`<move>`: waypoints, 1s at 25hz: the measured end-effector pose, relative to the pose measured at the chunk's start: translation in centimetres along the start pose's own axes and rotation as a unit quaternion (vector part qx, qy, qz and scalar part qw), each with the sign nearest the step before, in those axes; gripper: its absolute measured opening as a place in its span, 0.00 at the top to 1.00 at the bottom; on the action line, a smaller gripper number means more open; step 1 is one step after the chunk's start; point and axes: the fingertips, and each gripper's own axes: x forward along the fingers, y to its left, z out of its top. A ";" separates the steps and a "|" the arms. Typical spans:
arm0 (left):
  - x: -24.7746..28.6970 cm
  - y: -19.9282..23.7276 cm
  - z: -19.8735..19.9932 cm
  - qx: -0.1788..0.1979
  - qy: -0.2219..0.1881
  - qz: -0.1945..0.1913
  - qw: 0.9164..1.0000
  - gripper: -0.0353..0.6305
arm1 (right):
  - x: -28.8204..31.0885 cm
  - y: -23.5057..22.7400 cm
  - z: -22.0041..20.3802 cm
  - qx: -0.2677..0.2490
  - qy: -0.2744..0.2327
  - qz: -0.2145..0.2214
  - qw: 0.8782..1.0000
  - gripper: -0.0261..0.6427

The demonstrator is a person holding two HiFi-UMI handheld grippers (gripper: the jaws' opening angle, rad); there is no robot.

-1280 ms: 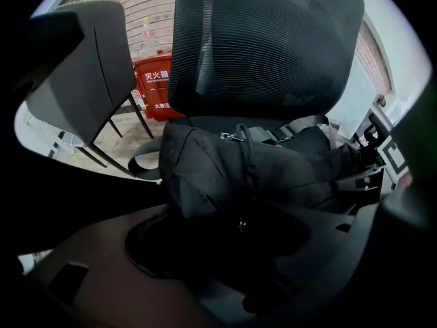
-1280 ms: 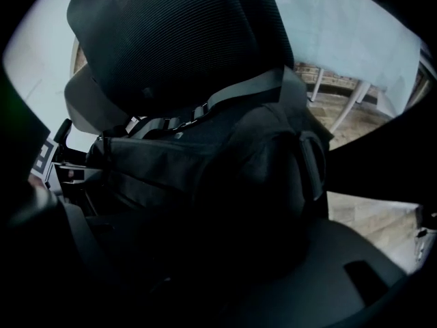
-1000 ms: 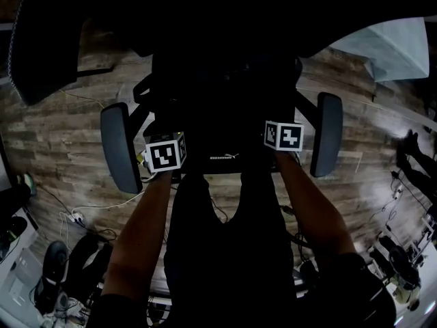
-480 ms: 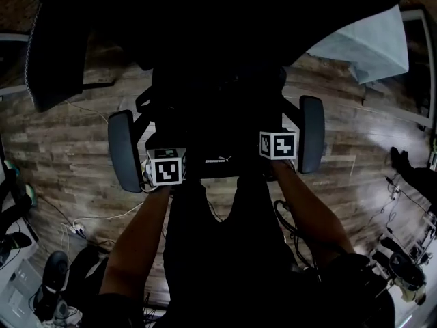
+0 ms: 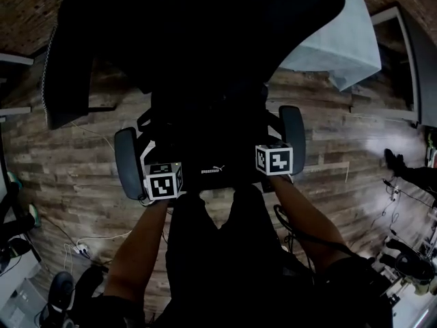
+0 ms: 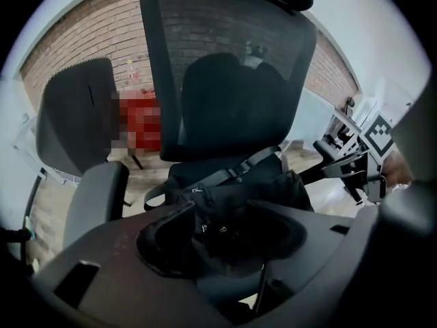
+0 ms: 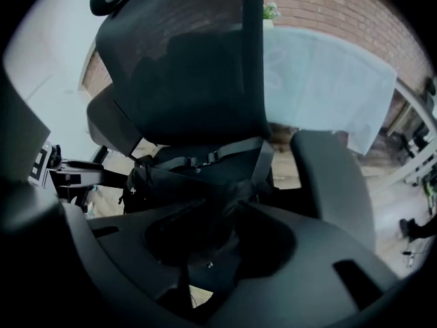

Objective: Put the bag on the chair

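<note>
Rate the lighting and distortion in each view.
Head view: badly underexposed, the bag and chair merge into black, only the wood floor reads. Left gripper view: brighter, strong fisheye bending of the brick wall. Right gripper view: same bending, bright pale panel behind the backrest, bag in shadow.

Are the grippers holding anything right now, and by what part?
Nothing is held. Jaws of the left gripper and right gripper have just been closing with nothing between them; the bag lies free on the chair.
</note>
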 end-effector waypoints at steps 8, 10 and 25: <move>-4.5 0.2 2.7 -0.015 -0.035 0.032 0.999 0.75 | -5.5 2.8 2.8 -0.034 -0.052 0.044 0.997 0.91; -5.4 -0.1 3.3 -0.014 -0.043 0.031 0.998 0.78 | -7.0 3.7 3.5 -0.037 -0.069 0.064 0.995 0.93; -17.0 -4.0 12.1 -0.035 -0.180 -0.048 0.982 0.93 | -20.2 8.1 10.5 -0.064 -0.218 0.134 0.965 0.93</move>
